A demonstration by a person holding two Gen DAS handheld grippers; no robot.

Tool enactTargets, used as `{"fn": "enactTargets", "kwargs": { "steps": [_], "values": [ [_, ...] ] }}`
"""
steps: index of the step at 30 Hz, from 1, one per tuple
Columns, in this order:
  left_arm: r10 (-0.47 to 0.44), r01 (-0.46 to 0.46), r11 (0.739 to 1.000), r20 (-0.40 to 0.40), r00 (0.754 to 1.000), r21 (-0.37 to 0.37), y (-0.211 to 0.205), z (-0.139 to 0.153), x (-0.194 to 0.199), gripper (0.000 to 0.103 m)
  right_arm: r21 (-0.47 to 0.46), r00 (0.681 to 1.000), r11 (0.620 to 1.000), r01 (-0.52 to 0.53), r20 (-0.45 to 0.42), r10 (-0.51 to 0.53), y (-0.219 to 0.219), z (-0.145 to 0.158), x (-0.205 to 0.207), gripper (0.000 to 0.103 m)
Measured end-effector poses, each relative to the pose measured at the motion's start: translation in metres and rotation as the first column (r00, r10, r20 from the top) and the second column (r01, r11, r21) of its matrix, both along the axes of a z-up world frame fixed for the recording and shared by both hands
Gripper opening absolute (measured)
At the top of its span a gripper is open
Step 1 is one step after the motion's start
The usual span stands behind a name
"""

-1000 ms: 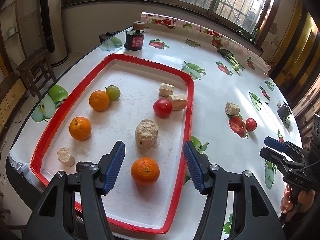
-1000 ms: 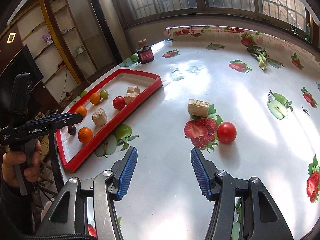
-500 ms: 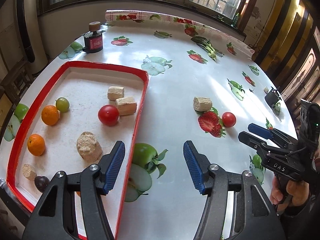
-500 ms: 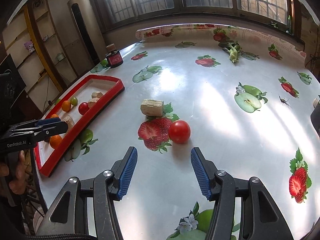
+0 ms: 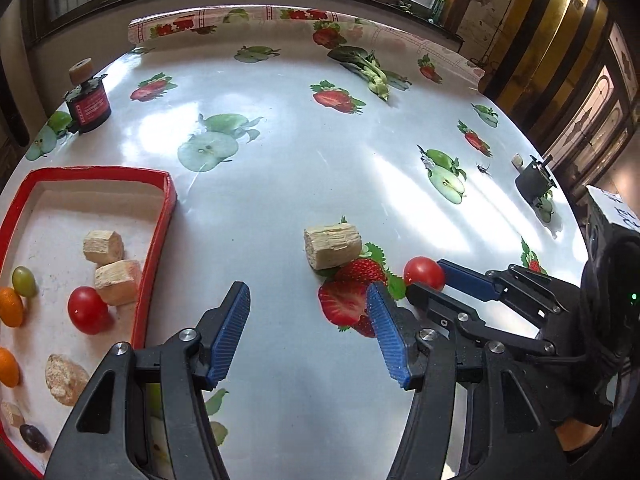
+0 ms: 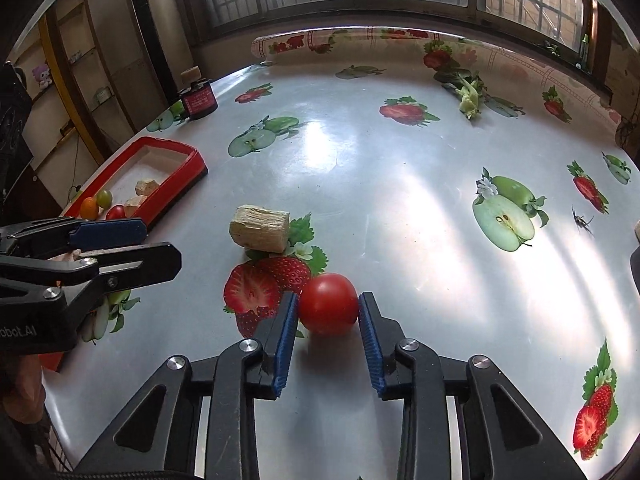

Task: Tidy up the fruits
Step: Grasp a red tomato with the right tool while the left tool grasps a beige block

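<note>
Tomato point(image 6: 328, 309): small, smooth, round, judged soft-skinned and roll-prone; pinched across its middle by right gripper point(image 6: 328, 322); left gripper point(image 5: 308, 332) held spread, empty.

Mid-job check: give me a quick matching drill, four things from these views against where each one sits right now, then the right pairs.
Things:
1. red tomato
2. green grape
3. tan block
4. black canister with the red label

Places:
A. inside the red tray
B. between the pads of the right gripper
C. on the cloth at the far left, beyond the tray
D. on the cloth beside the printed strawberries

Pairs: 1-B, 2-A, 3-D, 4-C
</note>
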State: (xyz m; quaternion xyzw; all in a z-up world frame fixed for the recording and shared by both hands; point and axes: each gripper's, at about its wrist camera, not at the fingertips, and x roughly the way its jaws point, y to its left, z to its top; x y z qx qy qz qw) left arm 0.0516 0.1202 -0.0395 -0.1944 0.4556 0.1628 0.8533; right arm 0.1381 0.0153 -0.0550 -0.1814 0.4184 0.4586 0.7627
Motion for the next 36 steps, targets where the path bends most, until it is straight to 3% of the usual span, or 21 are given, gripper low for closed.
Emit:
{"fn": "enactTargets", "kwargs": {
  "steps": [9, 12, 13, 15, 28, 36],
  "values": [
    [0.004, -0.004, 1.000, -0.034, 0.999, -0.001, -0.005, -0.026, 0.043, 0.057, 0.074, 0.995, 0.993, 0.087, -0.055, -0.083, -0.049, 0.008, 0.008, 0.031],
    [0.016, -0.016, 1.000, -0.023, 1.000, 0.018, -0.005, -0.028, 0.043, 0.035, 0.081, 0.993, 0.991, 0.104, -0.061, -0.099, -0.060, 0.009, 0.009, 0.031],
    [0.017, -0.017, 1.000, -0.016, 1.000, 0.001, -0.003, -0.027, 0.041, 0.034, 0.083, 0.993, 0.991, 0.108, -0.063, -0.103, -0.062, 0.010, 0.009, 0.031],
    [0.023, -0.023, 0.999, -0.005, 1.000, -0.022, 0.001, -0.026, 0.035, 0.034, 0.089, 0.992, 0.989, 0.115, -0.064, -0.110, -0.066, 0.012, 0.010, 0.031],
    [0.057, -0.058, 0.998, 0.059, 0.997, 0.005, -0.005, 0.007, -0.035, 0.034, 0.131, 0.997, 0.989, 0.070, -0.048, -0.064, -0.056, 0.032, -0.013, 0.031],
    [0.127, -0.130, 0.991, 0.094, 0.987, 0.027, 0.008, 0.019, -0.083, 0.034, 0.144, 1.000, 0.989, 0.017, -0.024, -0.014, -0.038, 0.044, -0.039, 0.031]
  ]
}}
